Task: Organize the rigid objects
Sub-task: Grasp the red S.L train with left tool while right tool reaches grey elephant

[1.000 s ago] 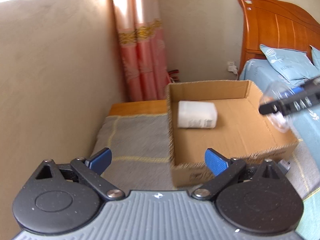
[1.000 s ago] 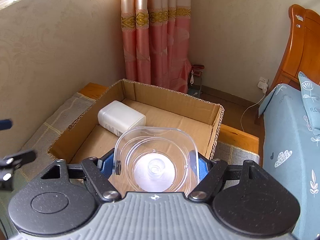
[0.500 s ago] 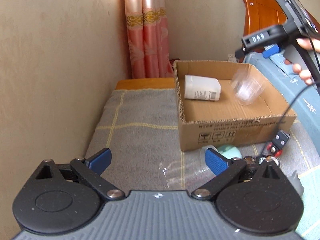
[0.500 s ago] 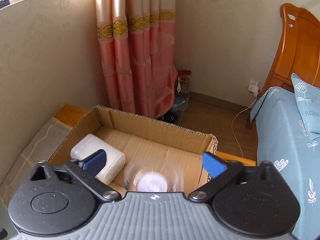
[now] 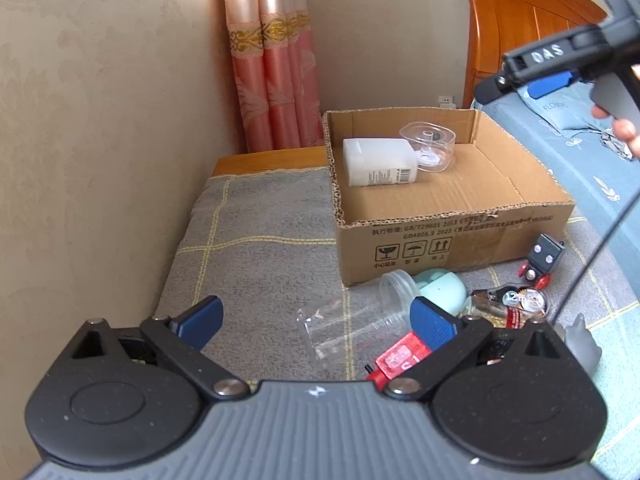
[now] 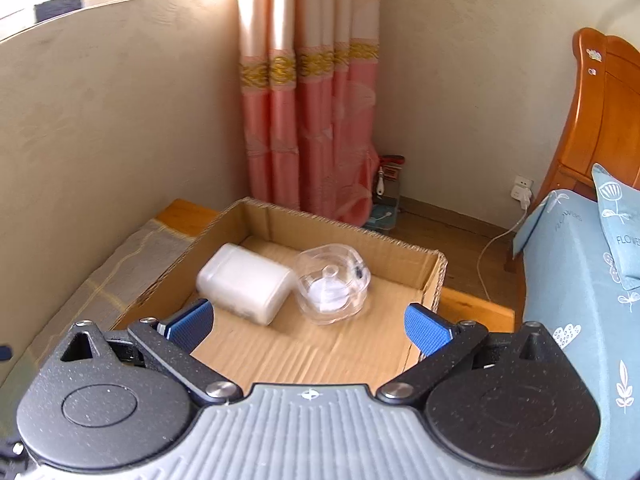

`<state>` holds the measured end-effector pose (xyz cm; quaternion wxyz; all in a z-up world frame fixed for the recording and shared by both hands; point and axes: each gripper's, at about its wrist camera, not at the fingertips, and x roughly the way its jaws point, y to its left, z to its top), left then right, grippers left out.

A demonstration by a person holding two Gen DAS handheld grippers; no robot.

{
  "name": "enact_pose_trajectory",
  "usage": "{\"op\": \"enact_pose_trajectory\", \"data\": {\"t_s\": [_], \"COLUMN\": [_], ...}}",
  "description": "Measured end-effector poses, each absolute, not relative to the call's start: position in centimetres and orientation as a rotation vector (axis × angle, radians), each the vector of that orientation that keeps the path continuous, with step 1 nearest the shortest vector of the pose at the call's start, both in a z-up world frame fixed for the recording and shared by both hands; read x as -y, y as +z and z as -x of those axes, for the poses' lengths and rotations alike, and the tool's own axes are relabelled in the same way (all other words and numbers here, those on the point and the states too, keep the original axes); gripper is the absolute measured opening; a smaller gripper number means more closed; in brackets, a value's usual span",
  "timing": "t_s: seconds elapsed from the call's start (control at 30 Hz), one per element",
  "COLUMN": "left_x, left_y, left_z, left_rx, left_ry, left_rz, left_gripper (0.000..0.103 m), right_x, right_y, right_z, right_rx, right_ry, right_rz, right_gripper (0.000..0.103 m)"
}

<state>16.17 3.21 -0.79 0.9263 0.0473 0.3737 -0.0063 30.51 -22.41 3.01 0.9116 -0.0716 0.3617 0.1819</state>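
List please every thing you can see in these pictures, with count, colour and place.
cardboard box: 1, brown, on the grey blanket
white bottle: 1, lying in the box
clear container: 1, in the box, beside the bottle
clear cup: 1, lying in front of the box
mint case: 1, by the cup
red packet: 1, near the cup
grey blanket: 1, yellow lines
curtain: 1, pink
headboard: 1, wooden
left gripper: open, empty
right gripper: open, empty
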Motion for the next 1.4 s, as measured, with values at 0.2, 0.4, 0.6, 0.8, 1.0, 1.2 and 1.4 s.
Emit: {"op": "enact_pose_trajectory", "data": {"t_s": [0.2,0.4,0.6,0.8,1.0,1.2,1.4], "left_x": [-3.0,-2.8,-2.4,-1.6,-1.0,-1.5,-3.6], "left_y": [-1.0,-1.5,-2.5,-3.9,-5.5,-7.1,-7.8], "left_z": [-15.8,-15.3,-14.9,-15.6,-17.8,-18.4,-16.6], "left_rx": [-0.774,-0.782,-0.808,-0.851,-0.870,-0.923,-0.957], "left_ry": [-0.020,-0.041,-0.081,-0.110,-0.105,-0.073,-0.032], "left_rz": [-0.098,-0.094,-0.096,-0.089,-0.060,-0.066,-0.093], "left_gripper": [0.100,0.100,0.100,0.100,0.100,0.100,0.101], "right_x": [22.8,23.3,23.3,22.1,22.4,22.8,23.1], "right_y": [2.2,-0.6,-4.6,-8.3,-11.0,-11.6,-11.7], "right_z": [-25.7,-20.2,-14.5,-10.5,-10.3,-10.0,-9.6], "right_rx": [-0.740,-0.756,-0.781,-0.785,-0.833,-0.829,-0.802], "right_ry": [0.428,0.459,0.507,0.496,0.434,0.427,0.433], "right_rz": [0.128,0.110,0.106,0.198,0.216,0.221,0.216], "right_gripper": [0.103,0.103,0.103,0.103,0.103,0.103,0.103]}}
